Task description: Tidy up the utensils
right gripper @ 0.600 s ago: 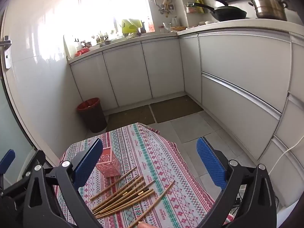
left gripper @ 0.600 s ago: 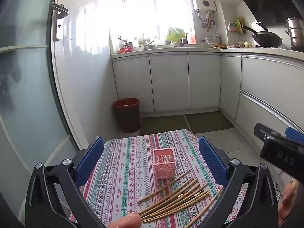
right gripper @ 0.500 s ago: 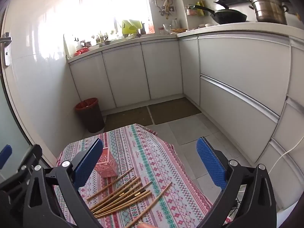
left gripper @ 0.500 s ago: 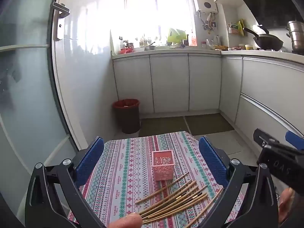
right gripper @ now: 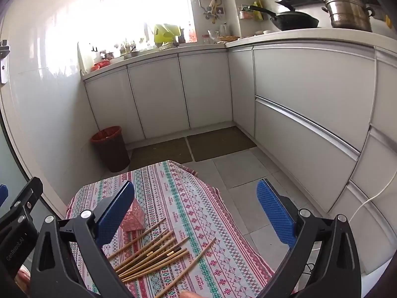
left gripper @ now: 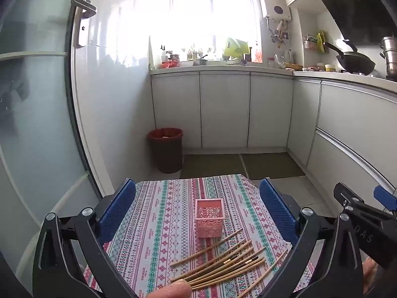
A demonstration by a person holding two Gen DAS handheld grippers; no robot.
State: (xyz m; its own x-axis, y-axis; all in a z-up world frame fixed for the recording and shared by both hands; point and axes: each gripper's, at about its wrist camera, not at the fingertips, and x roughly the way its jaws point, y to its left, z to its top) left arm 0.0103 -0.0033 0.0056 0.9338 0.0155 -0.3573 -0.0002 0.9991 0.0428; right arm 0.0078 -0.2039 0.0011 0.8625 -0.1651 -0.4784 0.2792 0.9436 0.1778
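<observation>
**Chopsticks loose on the cloth, both tongs wide and empty**

Step in hand, as I judge it: the start of the pick. Nothing has gone into the holder so far as can be seen, and neither tool has closed on anything.

Left to right across the scene:

- Left gripper: jaws spread wide, nothing between the pads. It hangs above the near part of the table, tilted down a little, holder framed in its gap.
- Pink lattice holder: upright on the patterned tablecloth, roughly mid-table, open top. Looks empty from the left wrist view, though the inside is only partly visible.
- Chopsticks: a loose fan lying flat on the cloth, just on the near side of the holder and to its right. Farthest tip lies close to the holder's base; touching or not, cannot tell. One stick lies apart at the right edge of the fan.
- Right gripper: also wide, empty, tilted down over the table's right side, above the far ends of the fan.

Next move, my reading: one tool drops to the fan and closes on a stick or a small bundle, lifts it, tips it upright and feeds it into the holder. Thin sticks flat on cloth call for a low, level approach. The light holder may tip, so the other tool could steady it.

Hard to make out:

- Near ends of the sticks are cut off by a fingertip and the gripper frames.
- Exact stick count unclear; they overlap.
- In the right wrist view its left finger covers most of the holder.
- Table's near edge is out of frame.
</observation>
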